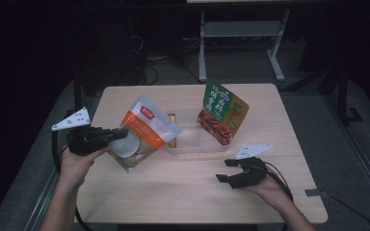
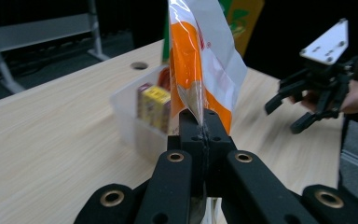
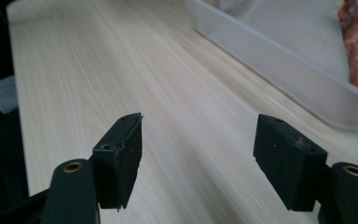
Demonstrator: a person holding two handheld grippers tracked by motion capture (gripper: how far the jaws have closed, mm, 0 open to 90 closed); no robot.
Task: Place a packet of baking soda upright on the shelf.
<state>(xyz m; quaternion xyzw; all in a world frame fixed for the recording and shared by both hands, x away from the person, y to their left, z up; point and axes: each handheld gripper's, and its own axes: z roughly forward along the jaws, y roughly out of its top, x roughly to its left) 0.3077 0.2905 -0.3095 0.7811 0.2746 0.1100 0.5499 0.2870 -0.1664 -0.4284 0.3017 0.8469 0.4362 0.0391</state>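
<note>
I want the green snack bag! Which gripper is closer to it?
Right. The right gripper sits open on the table just below the green bag; the left gripper is across the box, pinching the orange bag.

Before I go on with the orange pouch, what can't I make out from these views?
- Orange pouch: top cut off by the frame edge in the left gripper view; print too small in the high view.
- Yellow packet in the clear tub: blurred, label unreadable.
- Green bag: lower end hidden inside the tub.

The orange-and-white snack pouch [image 1: 142, 132] is glossy, crinkled plastic film, as is the green pouch [image 1: 221, 111]. The container [image 1: 197, 144] is frosted translucent plastic. The table [image 1: 192, 187] shows pale, smooth, matt wood grain. The left gripper [image 2: 204, 128] is matt black plastic.
</note>
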